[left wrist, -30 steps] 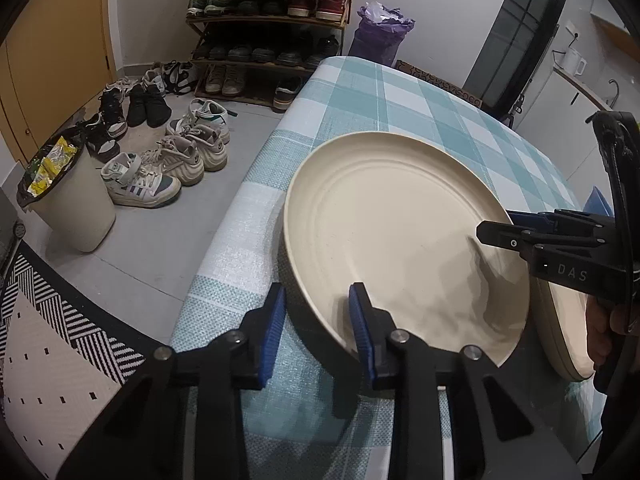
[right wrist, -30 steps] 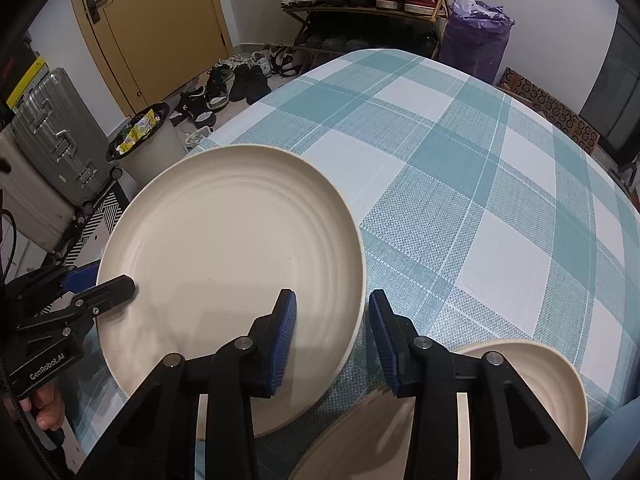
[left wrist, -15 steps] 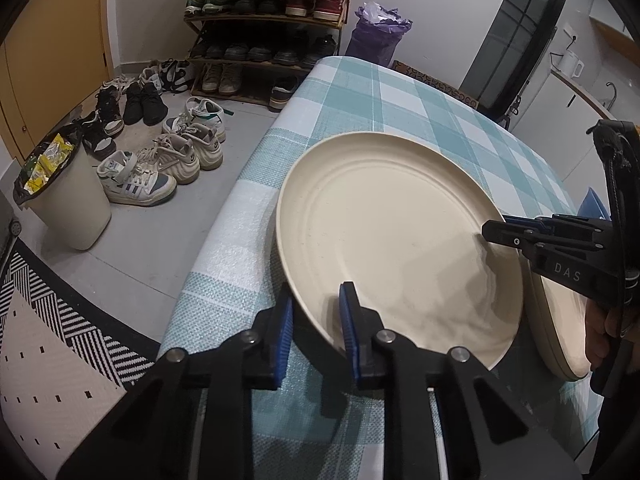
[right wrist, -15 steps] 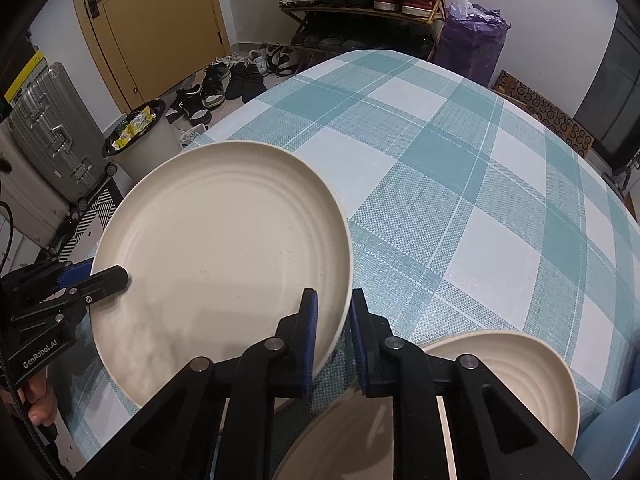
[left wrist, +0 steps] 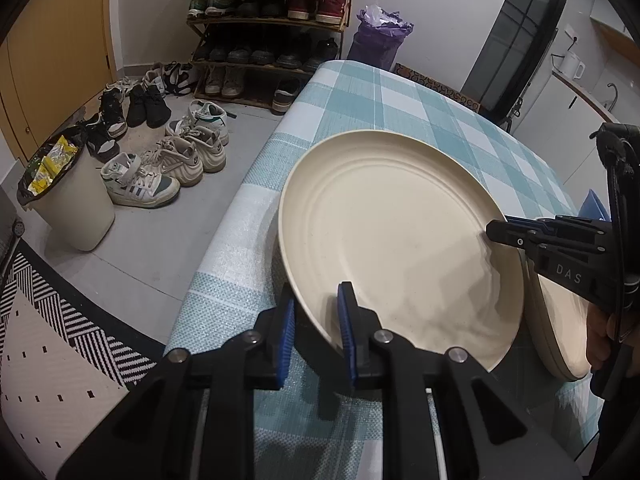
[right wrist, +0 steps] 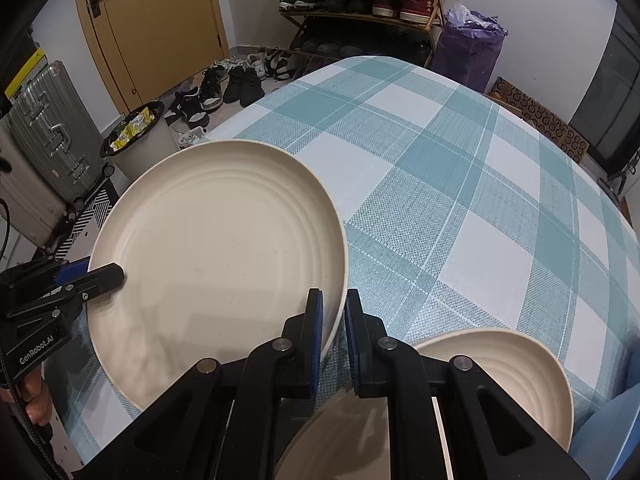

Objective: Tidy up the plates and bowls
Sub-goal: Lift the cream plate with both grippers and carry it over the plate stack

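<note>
A large cream plate (left wrist: 392,232) is held tilted above the teal checked tablecloth (left wrist: 384,92). My left gripper (left wrist: 316,320) is shut on its near rim. My right gripper (right wrist: 332,320) is shut on the opposite rim of the same plate (right wrist: 216,264). Each gripper shows in the other's view, the right one (left wrist: 496,234) at the plate's right edge and the left one (right wrist: 112,276) at its left edge. A second cream plate (left wrist: 560,320) lies under the right gripper, and a cream bowl (right wrist: 504,368) sits beside it.
The table's left edge (left wrist: 224,240) drops to a floor with shoes (left wrist: 160,176), a waste bin (left wrist: 68,200) and a patterned rug (left wrist: 48,320). A shoe rack (left wrist: 272,20) and purple bag (left wrist: 380,36) stand beyond. A suitcase (right wrist: 52,136) stands by the door.
Both grippers have closed from open onto opposite rims of the large plate, and the plate has lifted slightly off the cloth.
</note>
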Available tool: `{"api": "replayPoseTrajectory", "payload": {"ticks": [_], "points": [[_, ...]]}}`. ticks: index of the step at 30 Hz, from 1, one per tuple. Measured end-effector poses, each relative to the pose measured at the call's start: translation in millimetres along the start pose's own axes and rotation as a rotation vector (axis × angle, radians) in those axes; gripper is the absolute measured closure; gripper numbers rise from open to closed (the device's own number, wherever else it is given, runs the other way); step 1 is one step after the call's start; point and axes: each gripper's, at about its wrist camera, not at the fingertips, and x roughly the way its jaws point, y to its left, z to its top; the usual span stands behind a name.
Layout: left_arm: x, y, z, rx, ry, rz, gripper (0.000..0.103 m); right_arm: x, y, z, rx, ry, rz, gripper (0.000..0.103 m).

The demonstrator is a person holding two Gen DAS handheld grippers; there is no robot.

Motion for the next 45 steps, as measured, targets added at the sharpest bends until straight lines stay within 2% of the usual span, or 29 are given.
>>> {"api": "replayPoseTrajectory", "payload": {"ticks": [24, 45], "points": [[-33.0, -14.6, 7.3, 0.047, -0.061, -0.012, 0.085, -42.5, -2.1, -4.4, 0.02, -0.067, -0.025, 0.092], [-49.6, -52.4, 10.3, 0.139, -0.071, -0.061, 0.085, -86.9, -24.3, -34.5, 0.082, -0.096, -0.076, 0.092]]}}
